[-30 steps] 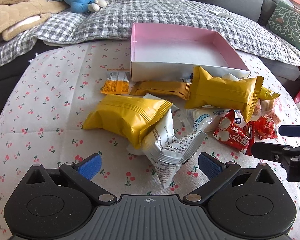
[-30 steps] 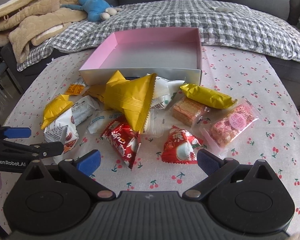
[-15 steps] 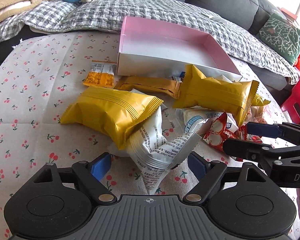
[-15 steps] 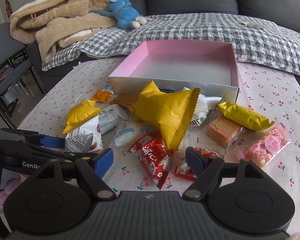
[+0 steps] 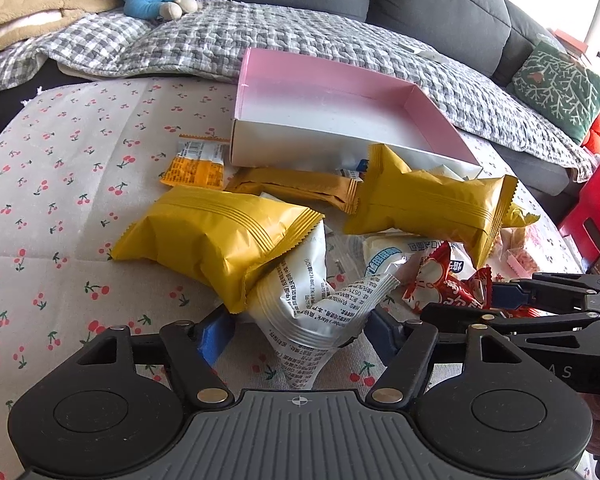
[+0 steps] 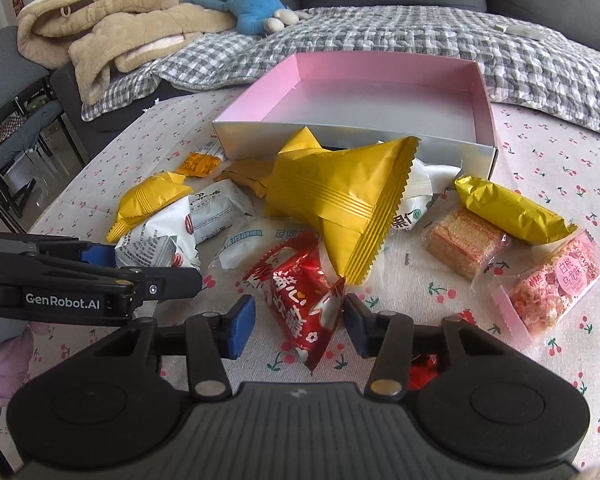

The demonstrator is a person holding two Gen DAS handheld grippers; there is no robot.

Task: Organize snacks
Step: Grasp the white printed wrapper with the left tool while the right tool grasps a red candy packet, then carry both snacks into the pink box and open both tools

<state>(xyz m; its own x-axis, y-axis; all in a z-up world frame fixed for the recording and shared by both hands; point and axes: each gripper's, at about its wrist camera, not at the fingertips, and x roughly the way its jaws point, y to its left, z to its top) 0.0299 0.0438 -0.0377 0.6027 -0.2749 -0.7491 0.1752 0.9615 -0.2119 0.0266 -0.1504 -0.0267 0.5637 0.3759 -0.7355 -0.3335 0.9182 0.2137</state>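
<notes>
A heap of snack packets lies on the cherry-print tablecloth (image 5: 60, 168) in front of an empty pink box (image 5: 340, 96), also in the right wrist view (image 6: 380, 92). My left gripper (image 5: 300, 330) is open around a white packet (image 5: 316, 312) under a yellow bag (image 5: 220, 236); its pads stand beside the packet without clamping it. My right gripper (image 6: 298, 322) is open around a red packet (image 6: 296, 292), with its pads close to the wrapper's sides. A second yellow bag (image 6: 340, 200) lies behind it.
A gold bar (image 6: 512, 208), a wafer pack (image 6: 464, 236) and a pink rice-crisp pack (image 6: 548, 284) lie right. An orange sachet (image 5: 196, 164) lies left of the box. A checked blanket (image 5: 260, 32), blue plush toy (image 6: 252, 0) and sofa stand behind.
Both grippers have moved forward and down onto the heap and narrowed. The left now straddles the white packet, the right the red packet.
</notes>
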